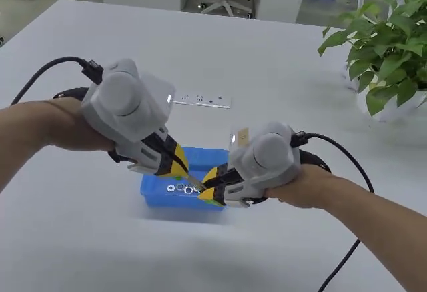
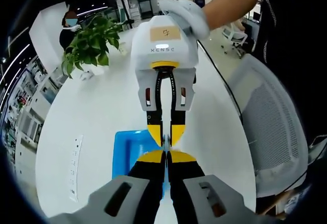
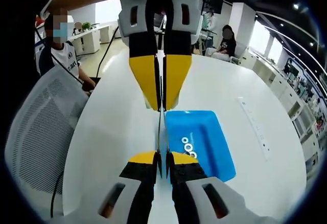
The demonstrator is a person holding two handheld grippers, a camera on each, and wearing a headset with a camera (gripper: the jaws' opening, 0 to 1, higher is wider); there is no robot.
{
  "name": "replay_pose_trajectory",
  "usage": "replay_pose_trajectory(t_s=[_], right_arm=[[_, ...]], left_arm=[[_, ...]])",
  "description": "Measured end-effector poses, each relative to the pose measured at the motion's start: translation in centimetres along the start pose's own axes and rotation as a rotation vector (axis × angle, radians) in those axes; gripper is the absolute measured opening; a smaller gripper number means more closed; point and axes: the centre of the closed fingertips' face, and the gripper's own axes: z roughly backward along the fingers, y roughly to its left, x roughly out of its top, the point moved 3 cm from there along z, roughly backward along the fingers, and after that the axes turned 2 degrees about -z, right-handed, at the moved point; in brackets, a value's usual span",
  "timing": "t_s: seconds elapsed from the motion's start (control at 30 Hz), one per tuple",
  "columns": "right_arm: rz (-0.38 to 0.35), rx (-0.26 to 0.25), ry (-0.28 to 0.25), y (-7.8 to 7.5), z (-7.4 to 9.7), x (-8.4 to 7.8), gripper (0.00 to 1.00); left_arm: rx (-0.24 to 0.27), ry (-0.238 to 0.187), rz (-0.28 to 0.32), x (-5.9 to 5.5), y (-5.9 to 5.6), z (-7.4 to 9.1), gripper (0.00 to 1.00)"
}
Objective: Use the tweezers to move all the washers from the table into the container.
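Two grippers clamped on one pair of tweezers beside the blue container

The right gripper (image 3: 162, 158) has its fingers clenched on thin steel tweezers (image 3: 161, 132), and the left gripper (image 2: 166, 155) pinches their far end with closed fingers. The tweezer tips are hidden, so whether they carry a washer cannot be told. Just beside them, three small silvery ring washers (image 3: 188, 147) lie in the shallow blue container (image 3: 204, 127) on the white desk (image 1: 200, 59). Farther off are a power strip (image 1: 200, 100) and a potted plant (image 1: 387, 45).

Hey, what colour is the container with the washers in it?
The container is plain blue; the right gripper view shows it best.
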Motion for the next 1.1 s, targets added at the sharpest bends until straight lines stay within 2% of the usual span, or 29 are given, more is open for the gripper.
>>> replay_pose_trajectory(t_s=[0.27, 0.63, 0.73, 1.1], right_arm=[[0.005, 0.033, 0.029, 2.3, -1.0, -1.0, 0.11], [0.031, 0.066, 0.079, 4.6, -2.1, -2.6, 0.1], [0.029, 0.073, 0.09, 5.1, -2.6, -3.2, 0.1], [0.018, 0.058, 0.099, 6.0, -3.7, -4.3, 0.11]], left_arm=[[-0.027, 0.014, 0.014, -1.5, -2.1, -1.1, 0.05], [-0.036, 0.039, 0.023, -3.8, -4.5, -3.2, 0.05], [-0.04, 0.042, 0.029, -4.5, -5.0, -4.0, 0.05], [-0.041, 0.043, 0.061, -5.8, -6.0, -5.3, 0.05]])
